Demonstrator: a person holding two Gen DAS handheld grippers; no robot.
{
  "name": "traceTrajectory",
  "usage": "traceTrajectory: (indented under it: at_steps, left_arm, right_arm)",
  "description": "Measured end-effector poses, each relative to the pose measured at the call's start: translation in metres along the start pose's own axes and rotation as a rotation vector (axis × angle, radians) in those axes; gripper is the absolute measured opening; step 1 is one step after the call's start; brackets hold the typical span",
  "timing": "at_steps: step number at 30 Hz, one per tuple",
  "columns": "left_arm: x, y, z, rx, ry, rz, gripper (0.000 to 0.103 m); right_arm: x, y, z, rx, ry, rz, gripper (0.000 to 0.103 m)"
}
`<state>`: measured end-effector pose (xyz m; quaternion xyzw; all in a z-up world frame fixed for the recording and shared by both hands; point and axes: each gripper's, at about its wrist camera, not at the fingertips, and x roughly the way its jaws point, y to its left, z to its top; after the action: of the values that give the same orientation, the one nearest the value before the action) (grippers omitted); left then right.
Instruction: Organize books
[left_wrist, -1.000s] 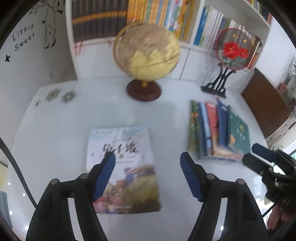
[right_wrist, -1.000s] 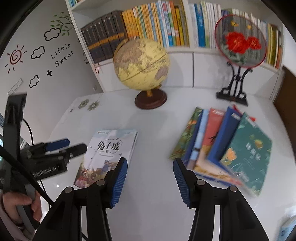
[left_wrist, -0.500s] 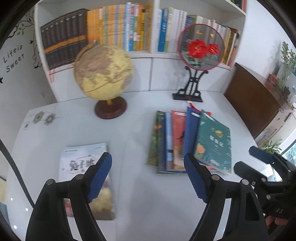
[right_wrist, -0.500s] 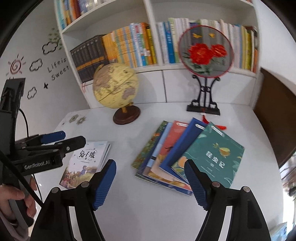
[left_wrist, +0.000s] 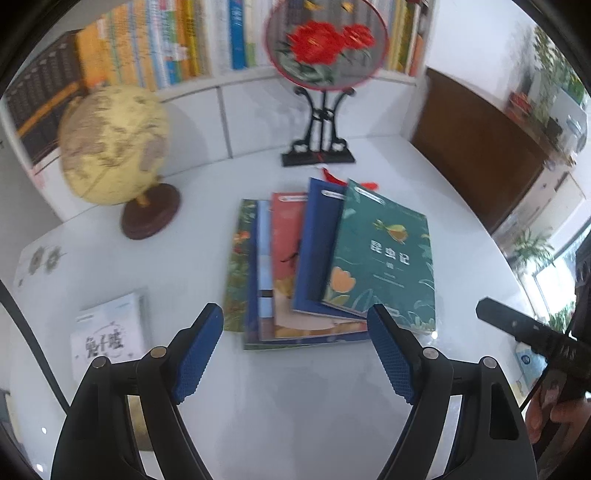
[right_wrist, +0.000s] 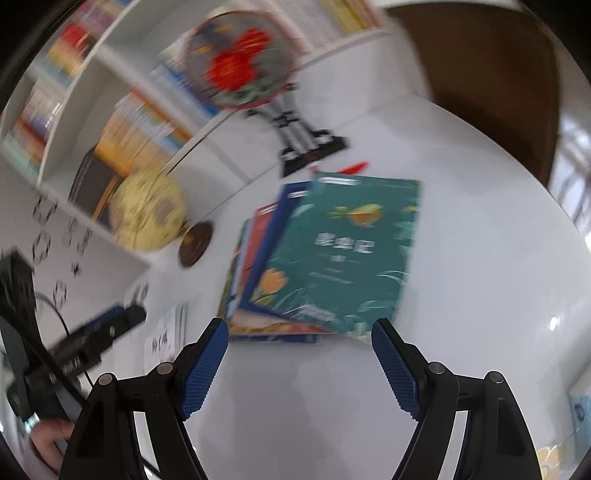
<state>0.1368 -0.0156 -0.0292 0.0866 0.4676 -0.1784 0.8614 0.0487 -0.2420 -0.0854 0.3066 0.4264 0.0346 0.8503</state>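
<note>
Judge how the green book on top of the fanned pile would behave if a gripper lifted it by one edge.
The green book looks thin and soft-covered, so it would probably sag. Its cover looks glossy, so it might slide off the fanned pile when pushed.

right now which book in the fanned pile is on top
The green book with the orange flower, at the pile's right end. It overlaps the blue book, and its whole cover shows; the others show only strips.

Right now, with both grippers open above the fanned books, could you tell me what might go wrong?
The green book lies on top of the fanned pile; gripping it could drag the others askew. The fan stand and globe stand just behind, so a far push might knock them.
</note>
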Motion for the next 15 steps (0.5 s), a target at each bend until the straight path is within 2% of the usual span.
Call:
traceTrajectory:
  at_steps: [4,10,15]
  left_arm:
    - [0.022,-0.016,0.009,0.046,0.045,-0.033,0.079]
    - [0.058,-0.038,0.023,0.113,0.121,-0.092,0.079]
    - [0.093,-0.04,0.032,0.096,0.182,-0.125,0.079]
  right_arm:
    - [0.005,-0.033,0.005,0.105,0.009,0.008,0.079]
    - [0.021,-0.061,0.008,0.193,0.04,0.024,0.079]
    - [0.04,-0.082,0.005,0.272,0.085,0.058,0.079]
